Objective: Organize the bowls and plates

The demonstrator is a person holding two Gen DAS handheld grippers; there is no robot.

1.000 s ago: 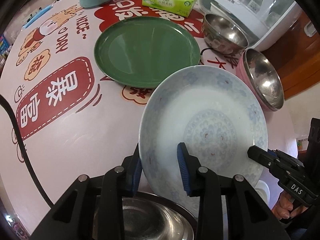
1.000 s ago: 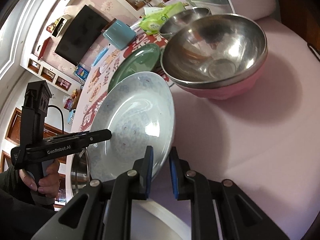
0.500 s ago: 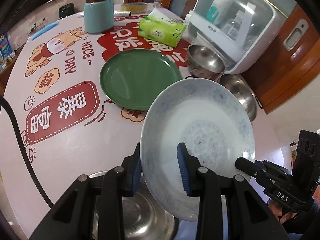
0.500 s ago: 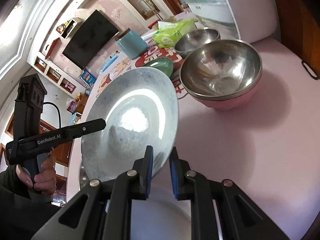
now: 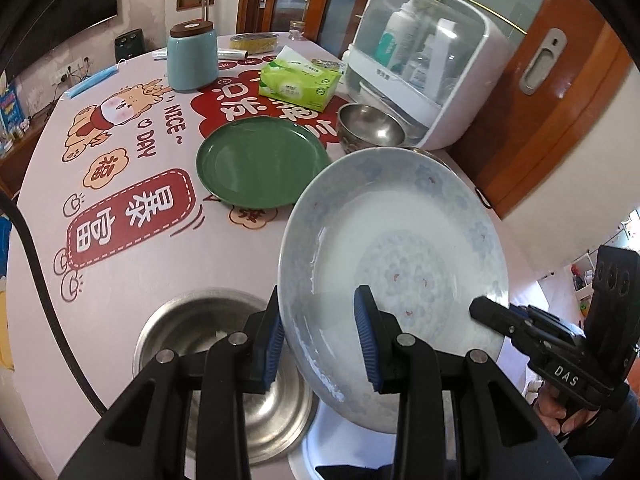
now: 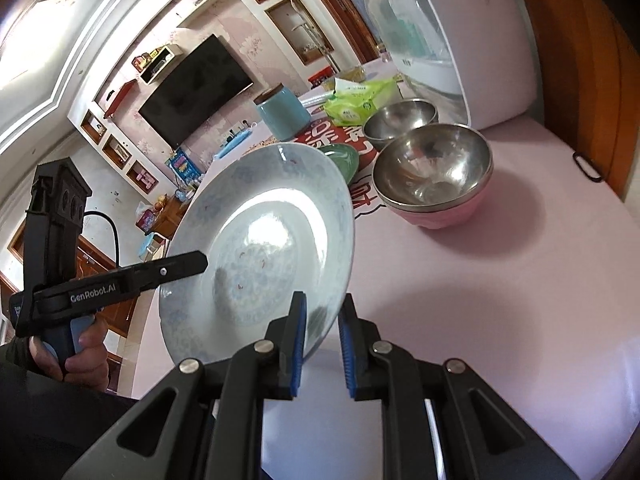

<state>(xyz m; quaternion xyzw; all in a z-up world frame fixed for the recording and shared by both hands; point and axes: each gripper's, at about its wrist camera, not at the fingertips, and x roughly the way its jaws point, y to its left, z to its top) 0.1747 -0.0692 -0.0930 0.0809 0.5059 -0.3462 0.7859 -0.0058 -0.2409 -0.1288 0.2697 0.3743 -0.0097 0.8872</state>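
A blue-and-white patterned plate (image 5: 400, 240) (image 6: 260, 248) hangs tilted above the table, held from two sides. My left gripper (image 5: 319, 322) is shut on its near left rim. My right gripper (image 6: 322, 340) is shut on the opposite rim, and its fingers (image 5: 492, 316) show at the plate's right edge in the left wrist view. A green plate (image 5: 260, 160) (image 6: 344, 158) lies flat on the table beyond. A steel bowl (image 5: 370, 128) (image 6: 400, 118) stands by the white cabinet. Another steel bowl (image 6: 432, 172) sits nested in a pink bowl (image 6: 440, 216).
A steel bowl (image 5: 208, 344) lies under my left gripper, and a white plate (image 6: 340, 432) under my right. At the back stand a teal canister (image 5: 192, 60), a green tissue pack (image 5: 300, 82) and a white dish cabinet (image 5: 424, 68). A hand (image 6: 86, 354) holds the left gripper.
Both grippers have lifted the patterned plate higher off the table and away from the pink bowl. The grips have not changed.
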